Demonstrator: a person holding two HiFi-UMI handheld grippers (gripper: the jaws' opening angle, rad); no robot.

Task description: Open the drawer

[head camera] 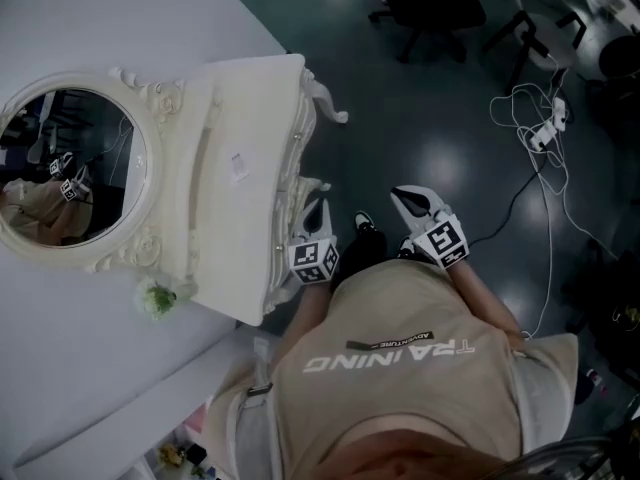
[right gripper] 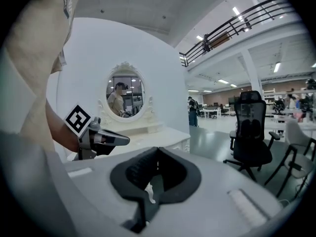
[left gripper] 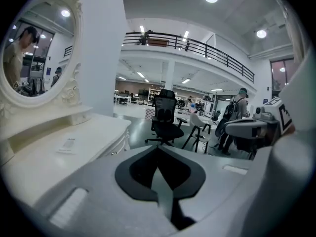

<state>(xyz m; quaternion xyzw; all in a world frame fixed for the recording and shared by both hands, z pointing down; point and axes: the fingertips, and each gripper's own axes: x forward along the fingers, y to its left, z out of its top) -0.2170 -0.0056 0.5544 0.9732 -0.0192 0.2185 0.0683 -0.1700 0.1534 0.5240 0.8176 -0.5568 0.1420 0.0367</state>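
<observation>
Getting the drawer (head camera: 297,153) open begins with finding a purchase on it. It sits in the carved front of the white table (head camera: 245,98), just under the top, and the head view shows that front almost edge-on, so no knob or pull can be made out. The left tool (head camera: 318,210) hovers just beside the front, near one end of it, with its jaws pressed together and nothing between them. The right tool (head camera: 408,199) hangs out over the floor, apart from the table, and its jaws are likewise closed and empty. The left tool looks the natural one for the pull, but its jaws would have to part first. It should then drop below the table's top edge and line up squarely with whatever handle the front carries. A grip taken off to one side would probably skew the drawer in its runners, so a hold near the middle seems wiser. The pull should run level and straight out, away from the oval mirror (head camera: 75,163). The table stands on slim curved legs (head camera: 328,103) and looks light, so a slow draw, perhaps with the right tool resting on the top, should keep it from sliding. The person stands close, so room is needed for the drawer to travel.
</observation>
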